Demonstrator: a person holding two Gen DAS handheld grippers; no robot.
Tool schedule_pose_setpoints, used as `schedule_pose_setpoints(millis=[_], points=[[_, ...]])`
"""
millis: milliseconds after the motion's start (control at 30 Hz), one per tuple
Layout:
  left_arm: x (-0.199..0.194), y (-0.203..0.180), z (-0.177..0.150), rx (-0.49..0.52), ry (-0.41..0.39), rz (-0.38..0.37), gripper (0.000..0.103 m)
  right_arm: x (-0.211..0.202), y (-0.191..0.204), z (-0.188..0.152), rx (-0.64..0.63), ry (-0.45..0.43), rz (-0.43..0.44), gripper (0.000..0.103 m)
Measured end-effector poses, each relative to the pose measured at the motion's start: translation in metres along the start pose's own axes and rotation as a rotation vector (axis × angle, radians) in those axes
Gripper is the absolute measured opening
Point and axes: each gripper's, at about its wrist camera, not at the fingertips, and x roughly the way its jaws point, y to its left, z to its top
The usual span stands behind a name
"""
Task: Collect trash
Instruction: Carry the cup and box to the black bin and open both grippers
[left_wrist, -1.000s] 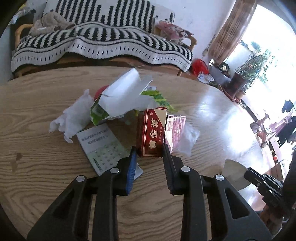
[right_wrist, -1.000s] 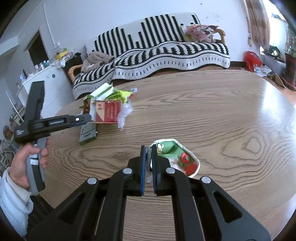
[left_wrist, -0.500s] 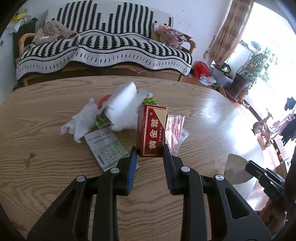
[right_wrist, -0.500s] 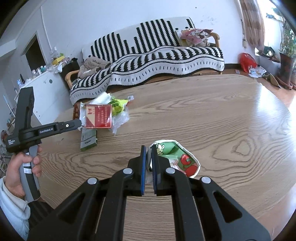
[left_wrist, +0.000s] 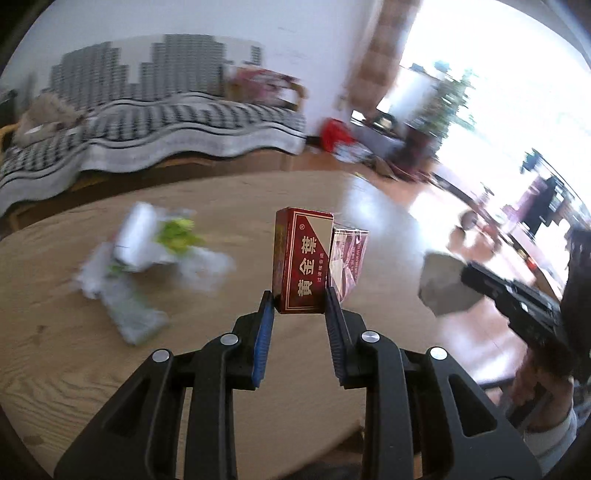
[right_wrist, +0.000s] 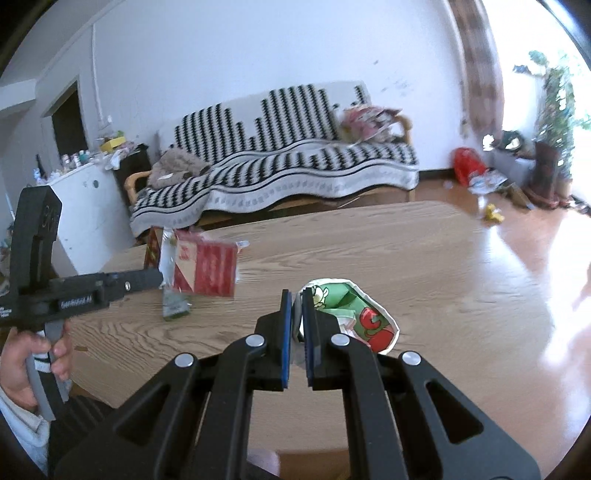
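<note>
My left gripper (left_wrist: 299, 295) is shut on a red cigarette box (left_wrist: 301, 260) with gold letters and holds it upright above the round wooden table (left_wrist: 55, 350). A clear cellophane wrapper (left_wrist: 347, 254) hangs behind the box. The box also shows in the right wrist view (right_wrist: 205, 267), held by the left gripper (right_wrist: 157, 277). My right gripper (right_wrist: 297, 295) is shut on the rim of a green and red printed paper cup (right_wrist: 354, 314) lying over the table. A pile of trash (left_wrist: 147, 243) with white tissue, a green wrapper and a pale leaflet lies left on the table, blurred.
A sofa with a black and white striped cover (right_wrist: 280, 158) stands behind the table. A white cabinet (right_wrist: 85, 206) is at the left. Red bag and litter (right_wrist: 469, 170) lie on the floor by the potted plant. The right gripper and cup show at the right (left_wrist: 447, 284).
My left gripper has lifted the red box off the table and swung it right, away from the trash pile. My right gripper has risen a little, cup still in it.
</note>
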Motion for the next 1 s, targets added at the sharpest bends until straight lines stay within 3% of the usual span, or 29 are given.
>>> schedule_pose_setpoints(millis=[233,333,400,500,567,767,867,900,933,967,1000], points=[[0.03,-0.105,-0.047,0.118,0.148,-0.15,0.027,-0.082,-0.07,-0.054,0.086,0.033,-0.125,0.007],[0.059,-0.138,-0.078,0.118,0.265,-0.213,0.027,-0.097,-0.099,-0.091,0.169,0.081,-0.14,0.007],[0.091,-0.162,-0.11,0.132,0.39,-0.245,0.027,-0.092,-0.12,-0.125,0.235,0.152,-0.145,0.007],[0.135,-0.185,-0.153,0.18,0.559,-0.24,0.027,-0.074,-0.145,-0.175,0.328,0.27,-0.156,0.005],[0.155,-0.193,-0.173,0.2,0.632,-0.227,0.027,-0.07,-0.154,-0.191,0.378,0.295,-0.149,0.005],[0.178,-0.195,-0.183,0.213,0.688,-0.204,0.027,-0.058,-0.179,-0.216,0.482,0.328,-0.111,0.005],[0.182,-0.196,-0.183,0.229,0.694,-0.197,0.029,-0.06,-0.177,-0.21,0.458,0.325,-0.119,0.005],[0.182,-0.197,-0.183,0.228,0.691,-0.187,0.047,-0.062,-0.178,-0.209,0.46,0.317,-0.125,0.006],[0.181,-0.2,-0.184,0.232,0.68,-0.176,0.083,-0.063,-0.181,-0.206,0.476,0.304,-0.125,0.017],[0.177,-0.2,-0.18,0.239,0.636,-0.174,0.095,-0.065,-0.184,-0.203,0.493,0.282,-0.141,0.034],[0.173,-0.2,-0.176,0.239,0.617,-0.172,0.097,-0.07,-0.187,-0.199,0.511,0.242,-0.165,0.087]])
